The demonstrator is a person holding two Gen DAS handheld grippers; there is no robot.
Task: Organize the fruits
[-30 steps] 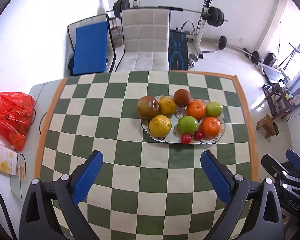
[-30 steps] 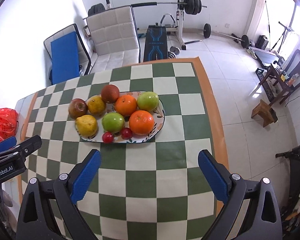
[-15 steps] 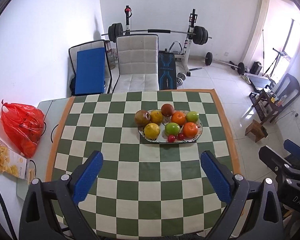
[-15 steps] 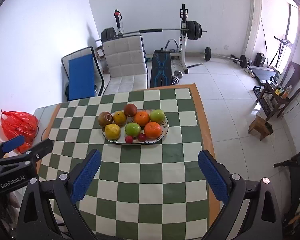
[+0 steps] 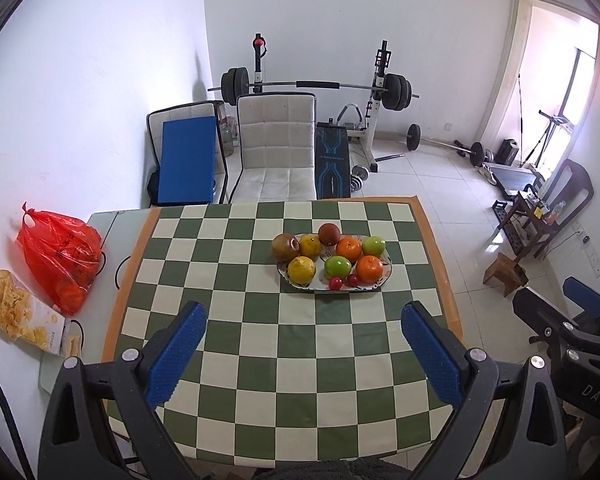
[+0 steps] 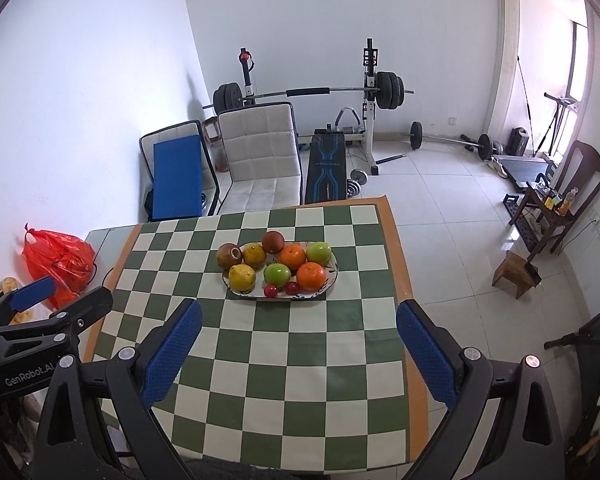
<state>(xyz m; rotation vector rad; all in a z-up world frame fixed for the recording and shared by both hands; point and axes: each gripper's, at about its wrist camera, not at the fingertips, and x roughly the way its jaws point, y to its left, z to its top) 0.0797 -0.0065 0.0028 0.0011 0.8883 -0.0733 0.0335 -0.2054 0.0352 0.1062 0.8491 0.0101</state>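
An oval patterned plate [image 5: 385, 278] holds several fruits on the green checkered table [image 5: 260, 336]: oranges, green apples, yellow citrus, dark fruits and two small red ones. The plate also shows in the right wrist view [image 6: 332, 280]. My left gripper [image 5: 302, 350] is open and empty, high above the table's near part. My right gripper [image 6: 298, 348] is open and empty at a similar height. Each gripper's body shows at the edge of the other's view.
A red plastic bag [image 5: 58, 256] and a snack packet [image 5: 20, 318] lie on the grey strip left of the table. White chairs [image 5: 276, 152], a weight bench and barbell stand behind. A wooden stool [image 5: 504, 272] stands on the floor at right.
Both grippers have pulled up and back from the table. The plate of fruit now looks smaller and farther, and the near table edge has come into view. Both stay open.
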